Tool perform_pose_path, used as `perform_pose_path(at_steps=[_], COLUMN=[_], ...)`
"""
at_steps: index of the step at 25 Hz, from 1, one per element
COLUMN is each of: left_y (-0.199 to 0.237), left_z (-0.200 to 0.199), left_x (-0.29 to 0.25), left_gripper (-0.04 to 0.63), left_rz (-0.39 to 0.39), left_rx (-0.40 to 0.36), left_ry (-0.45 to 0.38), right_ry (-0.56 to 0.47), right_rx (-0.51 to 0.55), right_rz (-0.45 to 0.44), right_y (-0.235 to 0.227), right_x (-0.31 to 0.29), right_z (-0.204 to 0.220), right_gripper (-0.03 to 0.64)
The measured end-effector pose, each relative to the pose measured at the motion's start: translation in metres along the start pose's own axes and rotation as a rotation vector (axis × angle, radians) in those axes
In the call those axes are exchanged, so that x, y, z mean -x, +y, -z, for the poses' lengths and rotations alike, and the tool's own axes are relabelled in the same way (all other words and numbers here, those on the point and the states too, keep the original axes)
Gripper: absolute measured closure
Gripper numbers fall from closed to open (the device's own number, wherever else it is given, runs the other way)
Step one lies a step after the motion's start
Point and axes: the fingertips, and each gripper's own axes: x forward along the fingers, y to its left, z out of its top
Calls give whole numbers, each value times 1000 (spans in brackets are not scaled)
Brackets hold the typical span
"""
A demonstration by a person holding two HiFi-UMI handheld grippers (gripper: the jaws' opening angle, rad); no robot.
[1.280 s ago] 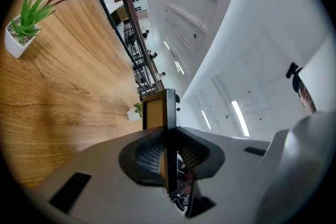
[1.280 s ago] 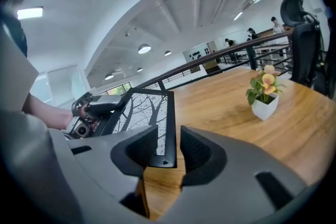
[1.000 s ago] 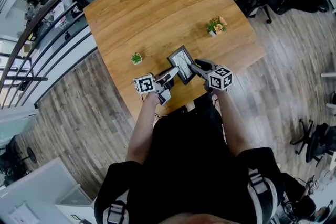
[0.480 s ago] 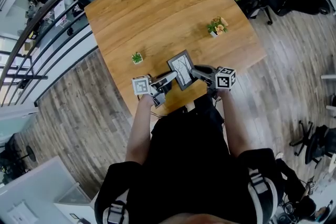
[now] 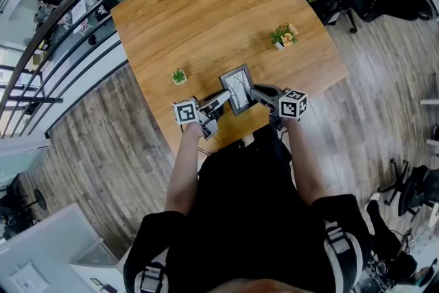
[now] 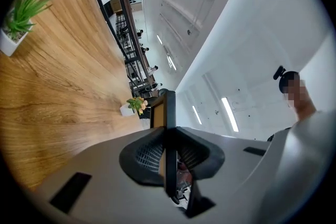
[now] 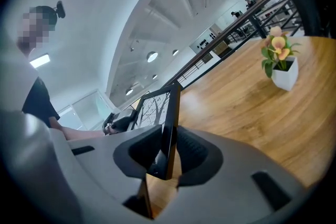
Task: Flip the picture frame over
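I have the picture frame point(image 5: 237, 88) pinched from both sides over the near end of the wooden table point(image 5: 206, 3). My left gripper point(image 5: 221, 102) clamps one side edge, its jaws narrow and its pads pressed on the thin black rim. My right gripper point(image 5: 256, 93) grips the opposite edge, and its jaws have just been closing with the frame between them. The frame is tipped up, with its branch print facing me. I cannot tell whether its lower edge touches the wood. A small green plant point(image 5: 179, 76) sits near the left gripper, and a flowering plant point(image 5: 283, 33) in a white pot stands well apart.
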Motion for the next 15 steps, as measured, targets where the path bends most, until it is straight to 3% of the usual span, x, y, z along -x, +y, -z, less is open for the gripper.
perform_pose_path(at_steps=[6, 15], left_y=[20, 29], left_z=[-4, -5], left_x=[-2, -14], left_gripper=[515, 519], left_rz=[-121, -189], left_rx=[-45, -100], left_ry=[-5, 3], right_ry=[-4, 27], right_rx=[14, 42], right_rz=[65, 132], right_y=[-12, -27], right_x=[1, 2], right_z=[-4, -6], right_gripper=[525, 528])
